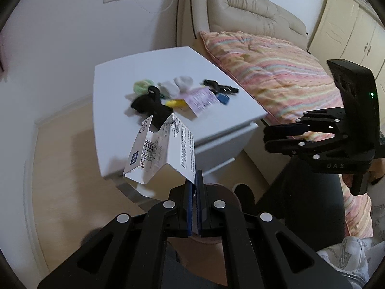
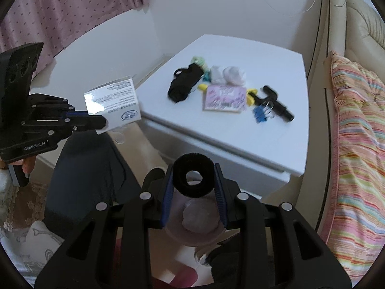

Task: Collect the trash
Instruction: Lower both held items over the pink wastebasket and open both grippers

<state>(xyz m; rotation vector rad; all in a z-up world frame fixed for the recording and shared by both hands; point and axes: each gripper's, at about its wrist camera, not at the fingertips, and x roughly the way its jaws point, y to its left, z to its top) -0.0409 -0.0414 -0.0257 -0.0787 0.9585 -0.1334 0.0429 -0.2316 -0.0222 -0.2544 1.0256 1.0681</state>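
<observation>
My left gripper (image 1: 194, 187) is shut on a flap of an opened white cardboard box (image 1: 158, 151) and holds it in the air in front of the white bedside table (image 1: 115, 77); it also shows in the right wrist view (image 2: 101, 121) with the box (image 2: 113, 101). My right gripper (image 2: 193, 180) is shut on a black fuzzy ring (image 2: 193, 178); it also shows in the left wrist view (image 1: 268, 136). On the table lie a black pouch (image 2: 184, 84), white crumpled tissue (image 2: 228, 74), a pink card (image 2: 225, 98), yellow bits (image 2: 251, 95), a green scrunchie (image 1: 142, 86).
A black plastic fitting (image 2: 274, 103) and a blue binder clip (image 2: 261, 114) lie at the table's right. A bed with a striped quilt (image 2: 356, 130) and beige headboard (image 1: 240, 7) stands to the right. A clear container holding a pale lump (image 2: 197, 219) sits below my right gripper.
</observation>
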